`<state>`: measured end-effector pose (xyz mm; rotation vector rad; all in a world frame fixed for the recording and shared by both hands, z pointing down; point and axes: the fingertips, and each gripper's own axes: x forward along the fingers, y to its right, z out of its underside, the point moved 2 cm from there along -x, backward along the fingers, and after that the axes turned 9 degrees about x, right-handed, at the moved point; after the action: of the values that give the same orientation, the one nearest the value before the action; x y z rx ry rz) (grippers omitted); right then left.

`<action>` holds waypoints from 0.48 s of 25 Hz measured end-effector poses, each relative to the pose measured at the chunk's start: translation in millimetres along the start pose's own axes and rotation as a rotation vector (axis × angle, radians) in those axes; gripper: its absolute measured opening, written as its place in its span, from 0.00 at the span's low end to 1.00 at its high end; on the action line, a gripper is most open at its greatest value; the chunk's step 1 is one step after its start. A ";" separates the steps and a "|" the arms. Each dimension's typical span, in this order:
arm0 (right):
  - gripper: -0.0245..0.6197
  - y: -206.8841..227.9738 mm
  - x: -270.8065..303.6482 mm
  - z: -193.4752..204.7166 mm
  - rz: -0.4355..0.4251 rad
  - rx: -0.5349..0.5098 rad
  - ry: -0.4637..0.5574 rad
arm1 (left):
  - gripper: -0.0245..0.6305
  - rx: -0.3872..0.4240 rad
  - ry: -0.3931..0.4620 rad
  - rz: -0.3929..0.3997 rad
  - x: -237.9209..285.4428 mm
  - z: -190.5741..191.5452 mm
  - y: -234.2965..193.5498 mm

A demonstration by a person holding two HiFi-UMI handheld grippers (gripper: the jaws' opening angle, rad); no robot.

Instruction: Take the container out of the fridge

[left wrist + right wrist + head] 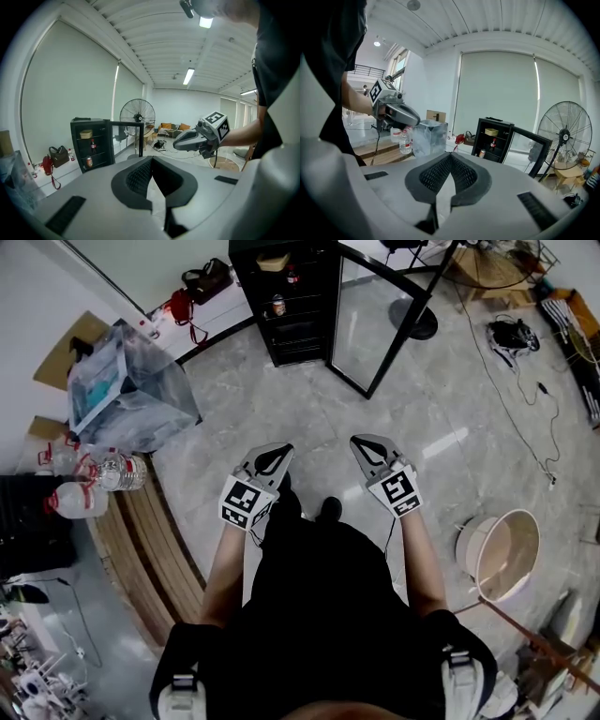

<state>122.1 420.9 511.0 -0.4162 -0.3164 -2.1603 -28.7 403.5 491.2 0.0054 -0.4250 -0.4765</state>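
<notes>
Nothing legible anywhere: no words, brands or numbers. Only black-and-white square patterns, on the cube of the left gripper and the cube of the right gripper. Labels on the bottles at nine o'clock and on the can in the fridge at twelve — too small to read.

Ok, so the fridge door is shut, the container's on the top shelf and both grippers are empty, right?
Not quite: the fridge door stands open, as the head view shows. The container is on the top shelf, and the left gripper and right gripper are both shut and empty.

Black fridge, tan container, grey marbled floor.
</notes>
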 end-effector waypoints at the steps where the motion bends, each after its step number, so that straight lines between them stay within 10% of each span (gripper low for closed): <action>1: 0.03 -0.7 2.3 -0.1 0.004 0.002 -0.003 | 0.06 0.000 -0.001 0.001 -1.3 0.9 -3.4; 12: 0.03 -2.9 63.0 -25.7 0.047 -0.001 -0.028 | 0.06 -0.007 0.011 0.024 -10.2 8.6 -76.0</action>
<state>80.4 367.0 512.9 -0.4507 -0.3188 -2.1106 -74.0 341.2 487.2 -0.0034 -0.4123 -0.4544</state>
